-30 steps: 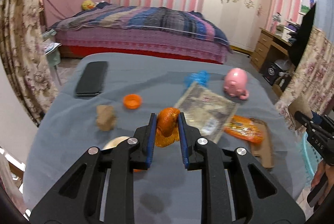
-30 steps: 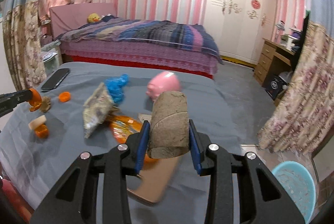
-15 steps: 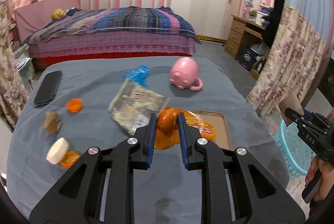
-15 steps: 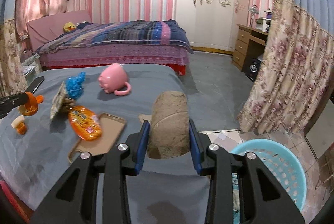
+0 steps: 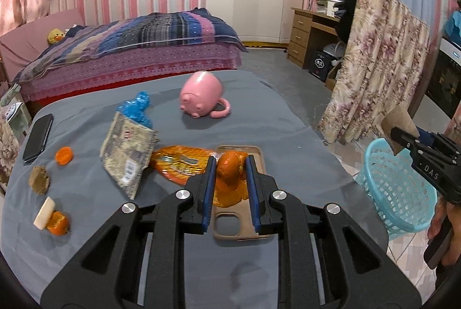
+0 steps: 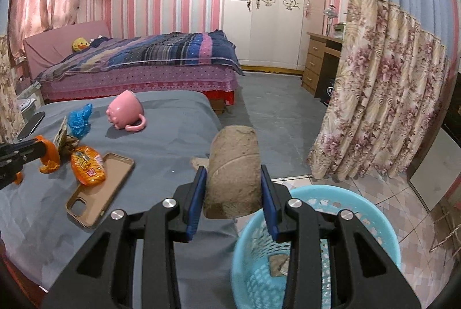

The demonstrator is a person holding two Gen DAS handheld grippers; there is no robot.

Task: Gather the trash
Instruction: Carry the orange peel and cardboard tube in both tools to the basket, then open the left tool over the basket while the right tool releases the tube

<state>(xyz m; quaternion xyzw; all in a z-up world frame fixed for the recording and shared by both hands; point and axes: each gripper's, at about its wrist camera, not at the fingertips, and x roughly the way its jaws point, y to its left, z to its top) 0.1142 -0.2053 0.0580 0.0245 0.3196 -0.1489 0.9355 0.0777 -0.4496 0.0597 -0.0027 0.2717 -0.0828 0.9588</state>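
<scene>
My left gripper (image 5: 230, 159) is shut on a piece of orange peel (image 5: 229, 179) and hovers over the grey table's (image 5: 273, 121) right part, above a tan phone case (image 5: 239, 225). My right gripper (image 6: 232, 168) is shut on a brown cardboard tube (image 6: 234, 147), held past the table's right edge beside the light blue basket (image 6: 374, 225). Some brown scrap (image 6: 278, 265) lies inside the basket. The left wrist view shows the basket (image 5: 397, 193) on the floor at right, with the right gripper (image 5: 403, 137) and tube (image 5: 399, 117) above its rim.
On the table lie an orange snack wrapper (image 5: 175, 165), a grey printed bag (image 5: 129, 153), crumpled blue plastic (image 5: 138, 107), an orange cap (image 5: 64, 155), a brown lump (image 5: 39, 179), a white piece (image 5: 44, 212), a tipped pink pig mug (image 5: 201, 98) and a black phone (image 5: 37, 137). A floral curtain (image 6: 374, 107) hangs behind the basket.
Both grippers have swept to the right across the table with their loads still held. The blue basket has come fully into view beside the right gripper.
</scene>
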